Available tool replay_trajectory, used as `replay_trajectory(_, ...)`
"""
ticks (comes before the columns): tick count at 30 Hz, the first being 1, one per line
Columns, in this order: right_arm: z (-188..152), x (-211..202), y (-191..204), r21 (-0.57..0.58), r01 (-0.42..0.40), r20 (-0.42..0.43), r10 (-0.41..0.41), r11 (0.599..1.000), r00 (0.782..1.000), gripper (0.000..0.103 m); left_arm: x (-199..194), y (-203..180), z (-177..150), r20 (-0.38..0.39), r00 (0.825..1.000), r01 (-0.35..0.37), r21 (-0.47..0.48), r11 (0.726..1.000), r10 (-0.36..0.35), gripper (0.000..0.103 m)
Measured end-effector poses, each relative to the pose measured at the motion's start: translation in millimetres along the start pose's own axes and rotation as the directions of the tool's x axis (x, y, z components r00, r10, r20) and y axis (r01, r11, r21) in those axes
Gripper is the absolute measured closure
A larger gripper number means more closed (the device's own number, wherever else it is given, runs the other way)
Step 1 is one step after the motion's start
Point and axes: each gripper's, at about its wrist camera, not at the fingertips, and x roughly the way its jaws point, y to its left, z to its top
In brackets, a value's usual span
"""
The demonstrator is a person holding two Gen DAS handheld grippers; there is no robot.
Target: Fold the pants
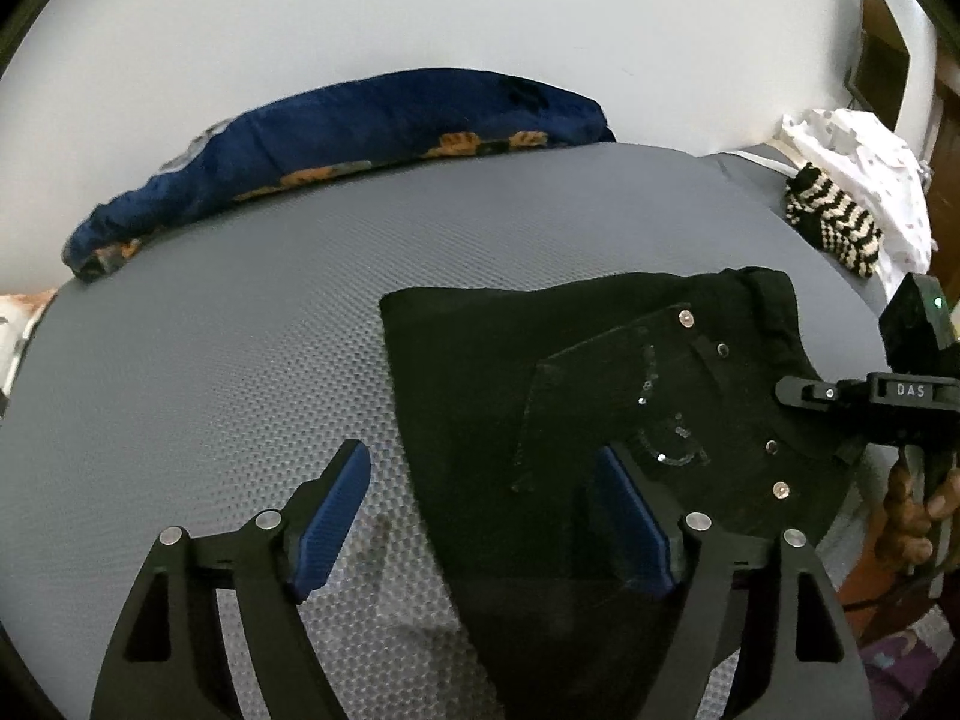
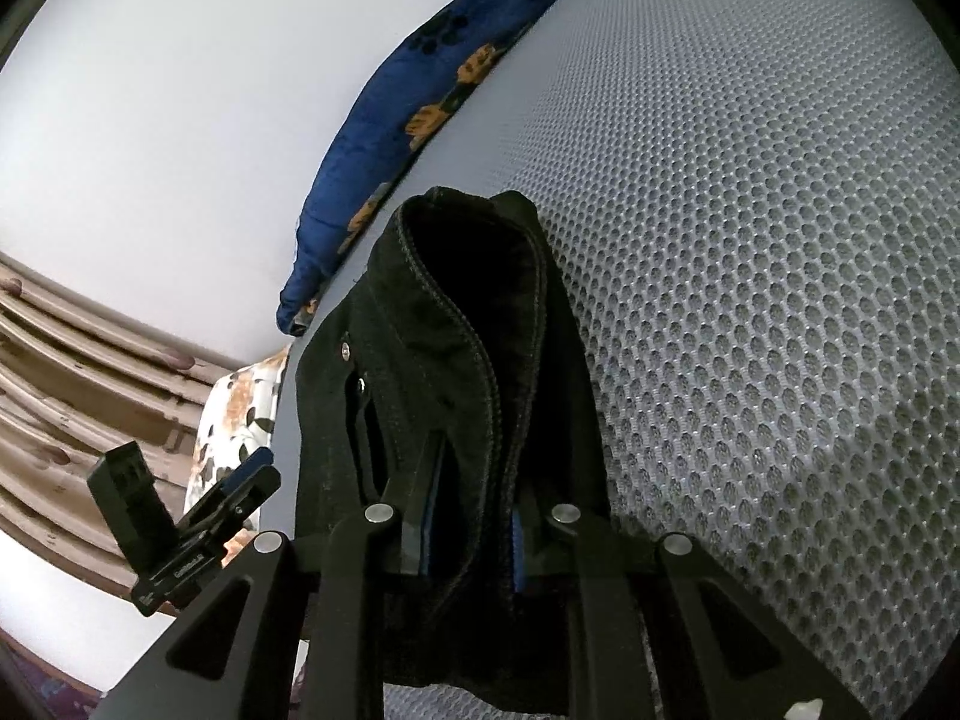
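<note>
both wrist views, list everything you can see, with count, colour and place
black denim pants: one, black with silver studs, folded on the mattress, waistband at the right
grey mesh mattress: one, grey, under everything
blue paw-print blanket: one, navy with orange, rolled along the far edge by the wall
black-and-cream striped knit: one, far right corner
white dotted cloth: one, white, behind the knit
floral cloth: one, white with brown, beside the mattress
left gripper: one, black with blue pads, open, one finger over the pants
right gripper: one, black, shut on the waistband
</note>
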Motion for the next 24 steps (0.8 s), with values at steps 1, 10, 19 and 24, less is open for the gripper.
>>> replay_trajectory(1,-0.7,1.2,1.5,-0.002,0.003,0.001,-0.003,1.000,1.000,0.089,-1.4,-0.3,-0.8,0.002,1.000,-0.009,0.007,1.000,0.009,0.023)
replay_trajectory(10,-4.5,8.5,4.4,-0.010,0.018,0.012,-0.018,1.000,1.000,0.090,-10.1,-7.3,-4.2,0.024,0.997,-0.069,0.061,0.996,0.068,0.019)
replay_trajectory(19,-5.5,9.2,2.9,-0.010,0.015,0.019,-0.015,1.000,1.000,0.090,-10.2,-11.2,-6.1,0.022,0.995,-0.099,0.083,0.992,0.098,0.018)
replay_trajectory(24,-6.9,7.5,3.2,-0.011,0.014,0.025,-0.014,1.000,1.000,0.090,-9.5,-9.4,-7.2,0.019,0.993,-0.117,0.084,0.990,0.116,0.013)
